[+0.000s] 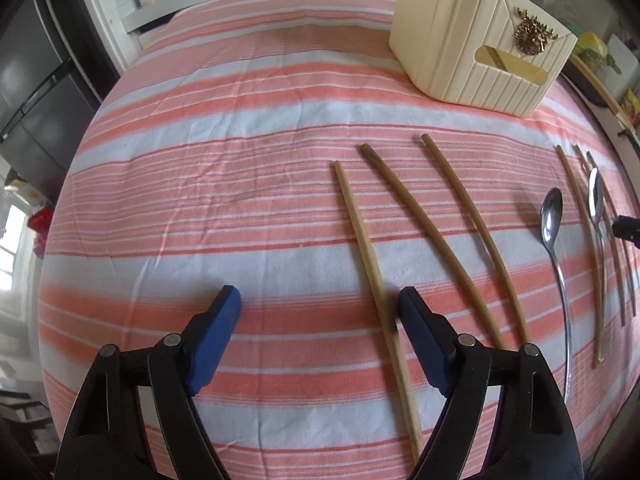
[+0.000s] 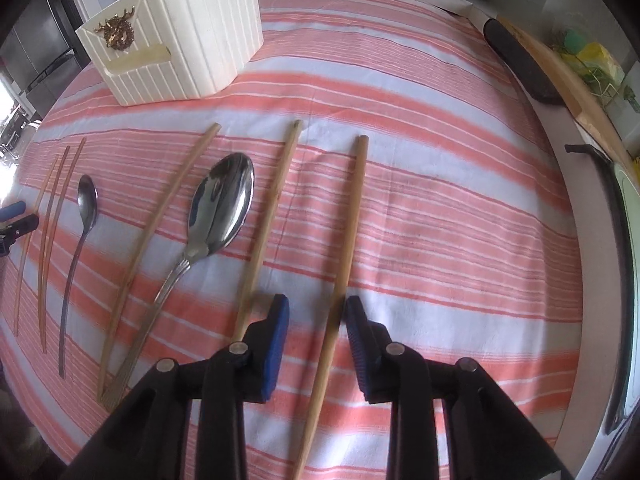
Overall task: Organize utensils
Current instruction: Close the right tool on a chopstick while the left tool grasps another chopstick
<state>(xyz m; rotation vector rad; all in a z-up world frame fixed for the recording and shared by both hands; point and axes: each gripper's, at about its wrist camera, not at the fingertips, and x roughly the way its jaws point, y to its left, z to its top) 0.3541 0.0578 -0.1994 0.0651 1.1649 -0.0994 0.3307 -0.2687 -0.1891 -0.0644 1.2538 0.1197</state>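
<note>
Several wooden chopsticks and two metal spoons lie in a row on the striped cloth. My left gripper [image 1: 320, 304] is open low over the cloth, with the leftmost chopstick [image 1: 370, 264] just inside its right finger. My right gripper [image 2: 317, 312] is open around the rightmost chopstick [image 2: 346, 240], which runs between its fingers. A large spoon [image 2: 222, 204] and a small spoon [image 2: 86, 204] lie to the left. The cream utensil holder [image 1: 476, 40] stands at the back; it also shows in the right wrist view [image 2: 176, 36].
The pink-and-white striped cloth [image 1: 224, 208] covers the table. A dark fridge [image 1: 36, 80] stands at the left. A dark pan handle and wooden board [image 2: 532, 68] lie along the right edge. The left gripper's tip [image 2: 16, 220] shows at the far left of the right wrist view.
</note>
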